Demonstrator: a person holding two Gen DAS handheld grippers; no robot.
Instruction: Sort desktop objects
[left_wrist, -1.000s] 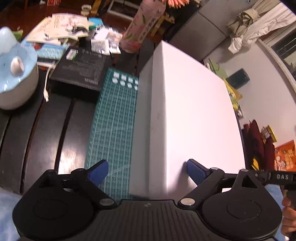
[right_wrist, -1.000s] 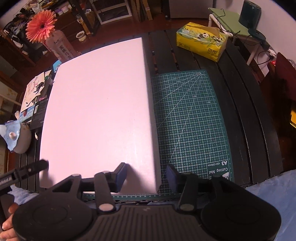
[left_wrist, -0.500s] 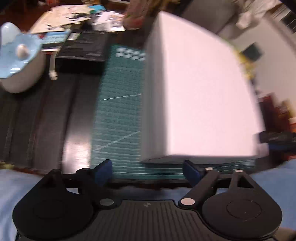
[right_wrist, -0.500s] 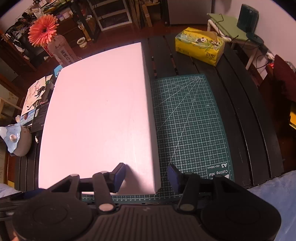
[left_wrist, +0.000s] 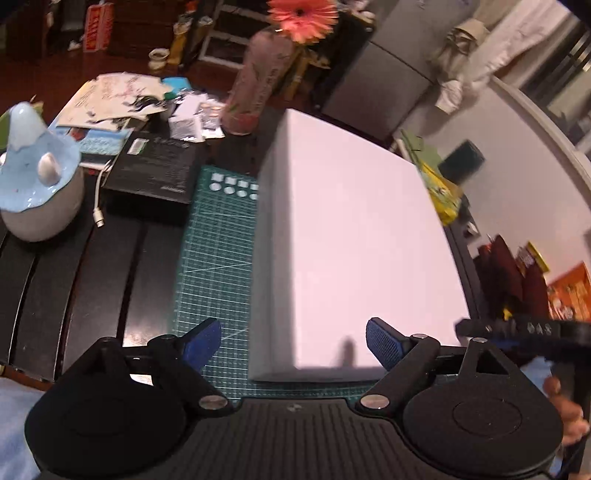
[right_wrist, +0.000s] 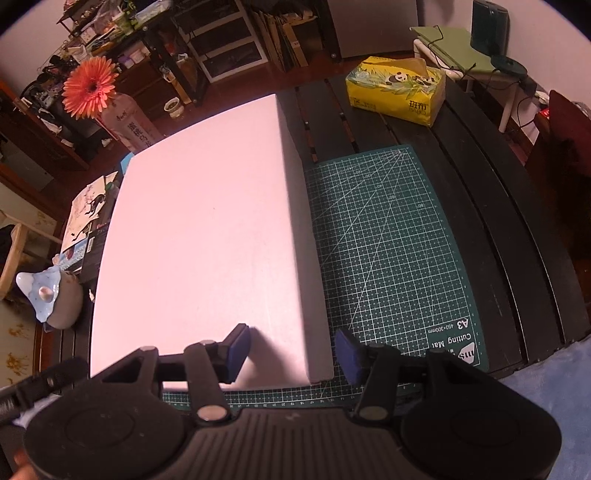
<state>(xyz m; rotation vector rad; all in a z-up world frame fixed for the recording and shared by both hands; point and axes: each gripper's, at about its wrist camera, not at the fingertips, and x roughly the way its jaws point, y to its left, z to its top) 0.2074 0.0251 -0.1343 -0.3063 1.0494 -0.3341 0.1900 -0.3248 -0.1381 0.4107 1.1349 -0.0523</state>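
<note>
A big white box (left_wrist: 354, 236) sits on the green cutting mat (right_wrist: 391, 243) on the dark tabletop (right_wrist: 509, 206), and it covers the left part of the mat.

Your left gripper (left_wrist: 293, 341) is at the near left corner of the box. Its fingers (left_wrist: 384, 347) are spread wide and are opening right now. The corner of the box is between them, but the blue pads do not press on it. One pad is over the mat and the other is over the top of the box.

Your right gripper (right_wrist: 291, 350) is at the near right corner of the box. Its fingers (right_wrist: 236, 349) are partly apart with the corner between them. The left pad is over the top of the box and the right pad (right_wrist: 349, 356) is just beside the box wall, with a small gap. It is not squeezing the box.

A yellow tissue pack (right_wrist: 397, 94) with pandas lies at the far side of the tabletop, well apart from the box. A bottle with an orange flower (right_wrist: 90, 86) stands behind the box. A blue and white pot (left_wrist: 35, 184), a black book (left_wrist: 155, 166) and some papers (left_wrist: 118, 99) lie to the left of it.
</note>
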